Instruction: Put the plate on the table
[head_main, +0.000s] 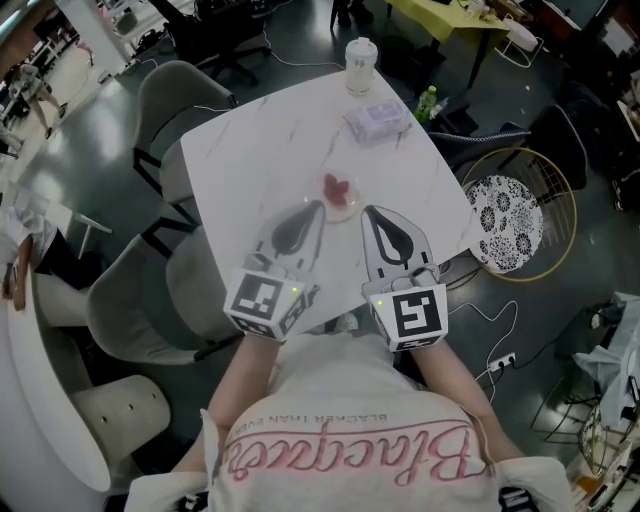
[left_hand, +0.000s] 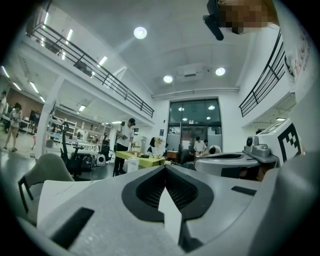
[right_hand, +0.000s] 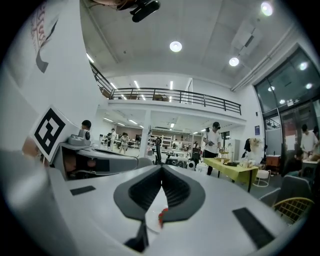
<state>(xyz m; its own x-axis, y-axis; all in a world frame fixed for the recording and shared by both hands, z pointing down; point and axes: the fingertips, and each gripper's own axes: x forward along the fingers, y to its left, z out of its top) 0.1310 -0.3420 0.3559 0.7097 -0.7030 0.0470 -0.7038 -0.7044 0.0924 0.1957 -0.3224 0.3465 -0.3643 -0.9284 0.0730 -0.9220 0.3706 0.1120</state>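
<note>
Plate (head_main: 340, 197) sits mid-counter (head_main: 250, 150). The left gripper (head_main: 319, 206) and right gripper (head_main: 367, 210) are either side of the plate, both pinched closed on nothing. Plenty of bare counter left of the plate.

You hold the left gripper (head_main: 319, 206) and right gripper (head_main: 366, 211) side by side, tips angled inward. Both pairs of fingers (right_hand: 100, 210) are closed.

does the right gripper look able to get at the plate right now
Probably yes: the plate lies just off the right gripper's tip with nothing between, though its jaws are together and must open.
</note>
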